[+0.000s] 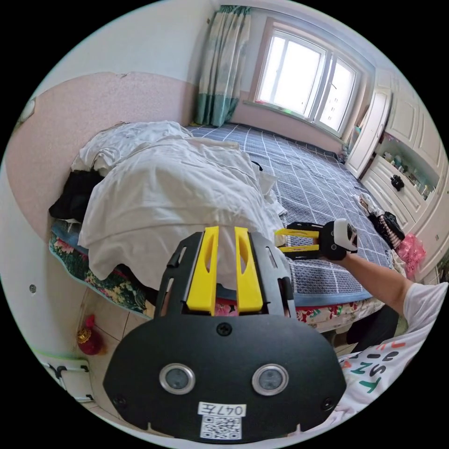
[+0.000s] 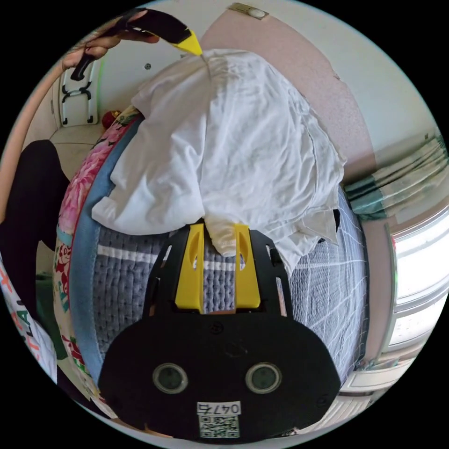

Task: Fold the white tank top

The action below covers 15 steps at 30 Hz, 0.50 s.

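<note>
The white tank top [image 2: 234,140] lies spread and rumpled over the near corner of the bed [image 1: 322,187], on the grey checked quilt [image 2: 322,290], part of it hanging past the edge above the flowered sheet [image 2: 79,187]; in the left gripper view the same white cloth [image 1: 177,191] mounds up in front of a pink wall [image 1: 70,121]; the left gripper [image 1: 225,234] has its yellow jaws close together with a fold of the cloth between them at the tips, and in the right gripper view its yellow tip [image 2: 191,47] meets a bunched point of the fabric, so it looks clenched on the garment; the right gripper [image 2: 219,236] has a rolled white edge of the top lying between its jaws, which stand apart on either side of it, and I cannot tell whether they press on it; in the left gripper view that gripper [image 1: 292,239] sits at the cloth's edge on the quilt, held by a hand [image 1: 339,239]; a window [image 1: 304,79] and curtain [image 1: 222,65] stand beyond the bed
</note>
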Available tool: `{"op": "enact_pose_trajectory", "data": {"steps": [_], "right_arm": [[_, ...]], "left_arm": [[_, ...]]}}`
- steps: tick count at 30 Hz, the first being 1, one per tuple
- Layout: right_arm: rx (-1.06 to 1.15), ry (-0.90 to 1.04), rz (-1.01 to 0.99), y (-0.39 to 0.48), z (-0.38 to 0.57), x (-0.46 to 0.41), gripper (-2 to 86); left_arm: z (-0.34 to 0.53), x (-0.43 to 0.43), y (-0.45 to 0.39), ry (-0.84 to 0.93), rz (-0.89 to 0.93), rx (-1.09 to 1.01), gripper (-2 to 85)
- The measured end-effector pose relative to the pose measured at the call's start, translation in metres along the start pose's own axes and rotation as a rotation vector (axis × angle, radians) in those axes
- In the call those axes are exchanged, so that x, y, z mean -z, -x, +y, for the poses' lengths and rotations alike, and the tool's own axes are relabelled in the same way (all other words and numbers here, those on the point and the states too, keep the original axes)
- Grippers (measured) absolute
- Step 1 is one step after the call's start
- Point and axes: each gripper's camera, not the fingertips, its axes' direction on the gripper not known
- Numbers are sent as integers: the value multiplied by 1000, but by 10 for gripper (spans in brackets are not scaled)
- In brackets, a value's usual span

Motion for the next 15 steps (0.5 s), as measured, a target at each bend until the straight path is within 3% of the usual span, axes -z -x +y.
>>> {"op": "enact_pose_trajectory", "data": {"steps": [9,15], "right_arm": [[-165,-15,-144,-54,15,11,3],[-274,-161,-31,-77,55,100,1]], "left_arm": [[-6,-30,20,60,-44,-54,58],[-9,-48,22,62,29,-142,81]]}}
